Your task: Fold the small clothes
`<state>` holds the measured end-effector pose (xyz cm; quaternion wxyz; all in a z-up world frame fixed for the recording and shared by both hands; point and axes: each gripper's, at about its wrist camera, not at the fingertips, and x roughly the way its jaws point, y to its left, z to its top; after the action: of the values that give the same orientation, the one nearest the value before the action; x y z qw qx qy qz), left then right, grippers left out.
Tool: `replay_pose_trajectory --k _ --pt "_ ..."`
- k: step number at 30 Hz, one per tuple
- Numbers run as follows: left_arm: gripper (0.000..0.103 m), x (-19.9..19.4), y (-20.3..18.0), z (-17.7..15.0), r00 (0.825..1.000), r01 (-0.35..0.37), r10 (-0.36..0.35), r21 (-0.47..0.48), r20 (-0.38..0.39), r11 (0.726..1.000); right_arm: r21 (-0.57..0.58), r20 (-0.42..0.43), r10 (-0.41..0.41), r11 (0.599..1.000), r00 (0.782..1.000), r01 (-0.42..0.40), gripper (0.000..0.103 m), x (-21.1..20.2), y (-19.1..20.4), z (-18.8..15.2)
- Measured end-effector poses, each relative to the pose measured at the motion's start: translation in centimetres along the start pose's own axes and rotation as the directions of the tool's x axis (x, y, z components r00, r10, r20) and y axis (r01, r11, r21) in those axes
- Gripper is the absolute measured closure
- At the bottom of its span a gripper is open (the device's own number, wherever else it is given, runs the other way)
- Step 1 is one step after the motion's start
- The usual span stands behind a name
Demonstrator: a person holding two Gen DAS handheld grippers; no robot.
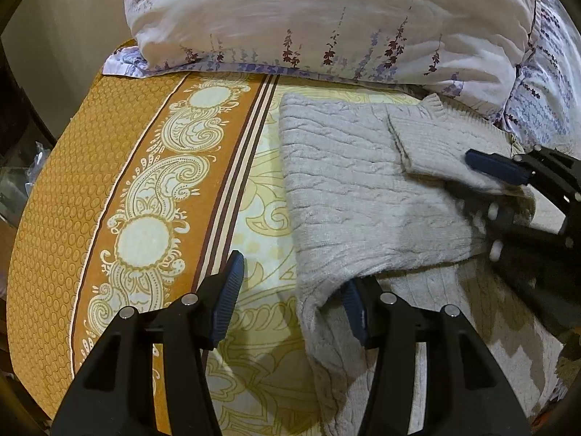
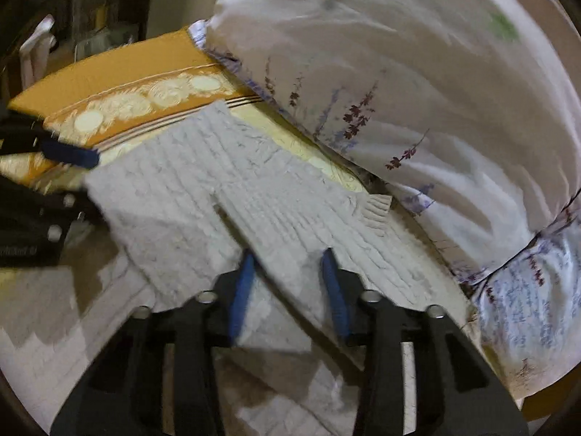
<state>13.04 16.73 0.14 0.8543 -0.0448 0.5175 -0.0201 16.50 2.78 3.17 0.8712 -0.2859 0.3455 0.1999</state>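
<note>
Since it's a chunky cable-knit, the grey sweater [image 1: 348, 181] is gonna be soft, floppy and a bit heavy, so it'll sag if you grab just one spot. It's lying on the bed sheet [image 1: 152, 167], just below the floral pillow [image 1: 290, 18], body partly doubled over with a sleeve [image 2: 290, 218] across it. Left gripper [image 1: 294, 301] has its fingers spread wide, one tucked under the folded edge. Right gripper [image 2: 288, 290] looks spread too, straddling the sleeve, not pinching. I'd take hold at the ribbed cuff or hem edges, where the knit stretches less.
</note>
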Motion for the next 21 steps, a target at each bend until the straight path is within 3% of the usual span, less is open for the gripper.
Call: replay_pose_trajectory --k 1,4,6,8,10,11,12,13,16,18,21 --pt "0.05 0.0 0.0 0.0 1.0 0.001 -0.001 0.0 0.001 1.0 0.029 0.007 -0.012 1.0 1.0 0.011 0.096 -0.2 -0.5 -0.1" --pt "0.05 0.0 -0.1 0.0 1.0 0.0 0.0 0.004 0.001 1.0 0.172 0.055 -0.023 0.985 0.998 0.014 0.097 -1.3 -3.2 -1.1" --pt "0.05 -0.1 -0.1 0.0 1.0 0.001 -0.001 0.003 0.0 1.0 0.311 0.096 -0.049 0.95 0.994 0.017 0.097 -2.7 -5.7 -2.6" --pt "0.05 -0.1 -0.1 0.1 1.0 0.001 -0.001 0.003 0.0 1.0 0.485 0.14 -0.085 0.874 0.987 0.006 0.097 -4.7 -8.7 -4.9" --pt "0.05 -0.1 -0.1 0.1 1.0 0.0 0.0 0.003 0.0 1.0 0.637 0.16 -0.126 0.771 0.979 -0.005 0.097 -6.6 -11.4 -7.7" --pt "0.05 -0.1 -0.2 0.1 1.0 0.0 0.0 0.002 -0.001 1.0 0.74 0.151 -0.152 0.673 0.977 -0.01 0.097 -7.6 -13.1 -10.4" --pt "0.05 -0.2 -0.2 0.1 1.0 0.0 0.0 0.002 -0.001 1.0 0.783 0.139 -0.156 0.622 0.978 -0.012 0.097 -7.6 -13.8 -11.7" --pt "0.05 -0.2 -0.2 0.2 1.0 0.0 0.0 0.003 0.0 1.0 0.851 0.113 -0.136 0.525 0.984 -0.025 0.097 -7.2 -15.0 -14.2" --pt "0.047 -0.1 -0.3 0.1 1.0 -0.001 0.001 0.012 -0.002 1.0 0.92 0.072 -0.015 0.387 0.997 -0.061 0.096 -4.8 -16.3 -18.4" --pt "0.046 -0.1 -0.6 0.0 1.0 -0.014 0.014 0.026 -0.003 1.0 0.935 0.102 0.026 0.339 0.994 -0.105 0.091 -4.4 -16.5 -19.6" --pt "0.045 -0.1 -0.6 0.0 1.0 -0.015 0.015 0.025 -0.005 1.0 0.942 0.138 0.024 0.305 0.99 -0.139 0.08 -4.5 -16.6 -20.5"
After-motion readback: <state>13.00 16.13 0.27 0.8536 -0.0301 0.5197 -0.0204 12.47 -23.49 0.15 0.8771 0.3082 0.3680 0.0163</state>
